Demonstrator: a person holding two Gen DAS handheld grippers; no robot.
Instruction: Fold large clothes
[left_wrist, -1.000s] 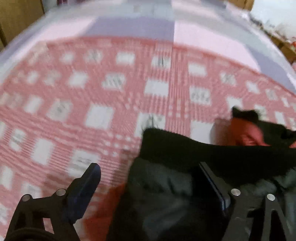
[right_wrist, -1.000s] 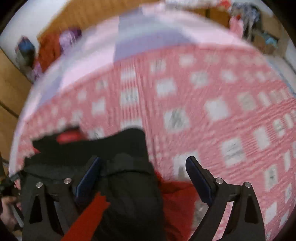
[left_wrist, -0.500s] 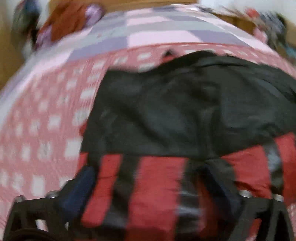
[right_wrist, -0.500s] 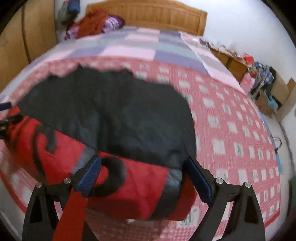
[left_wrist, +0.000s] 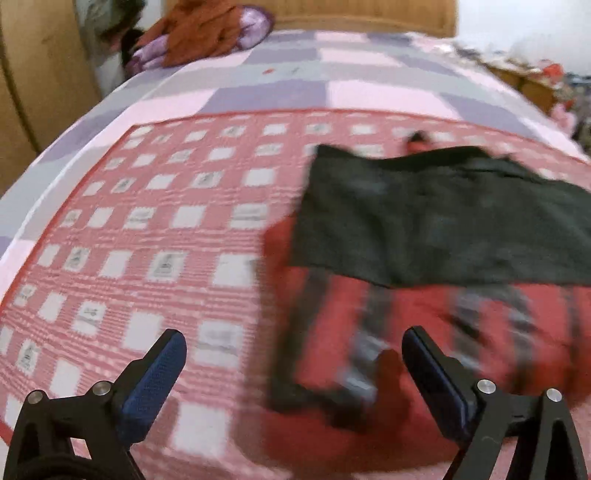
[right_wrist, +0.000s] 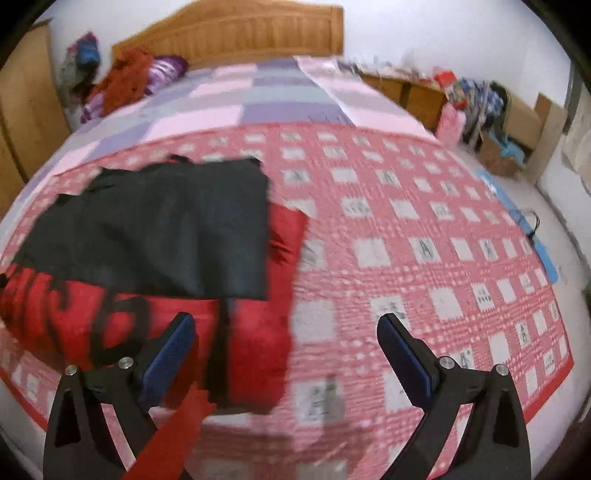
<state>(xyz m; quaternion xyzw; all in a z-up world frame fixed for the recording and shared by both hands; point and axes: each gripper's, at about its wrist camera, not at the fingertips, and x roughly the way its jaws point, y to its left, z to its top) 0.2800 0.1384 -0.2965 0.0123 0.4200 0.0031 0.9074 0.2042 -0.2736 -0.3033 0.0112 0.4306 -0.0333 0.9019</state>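
A large red and black garment (left_wrist: 424, 258) lies folded on the red checked blanket (left_wrist: 147, 229); its black half is laid over the red striped half. In the right wrist view the garment (right_wrist: 155, 236) lies at the left. My left gripper (left_wrist: 293, 354) is open and empty, above the garment's left near edge. My right gripper (right_wrist: 286, 336) is open and empty, above the garment's right near edge. A red strip (right_wrist: 173, 432) shows by the right gripper's left finger; what it is I cannot tell.
The bed has a pink and purple checked sheet (right_wrist: 258, 96) and a wooden headboard (right_wrist: 236, 29). A pile of clothes (left_wrist: 199, 33) lies at the head of the bed. Boxes and clutter (right_wrist: 491, 110) stand on the floor to the right. A wooden wardrobe (left_wrist: 33, 74) stands at the left.
Both grippers have pulled back from the garment, which they were close over. The black half now lies folded over the red half. Both views have swung outward.
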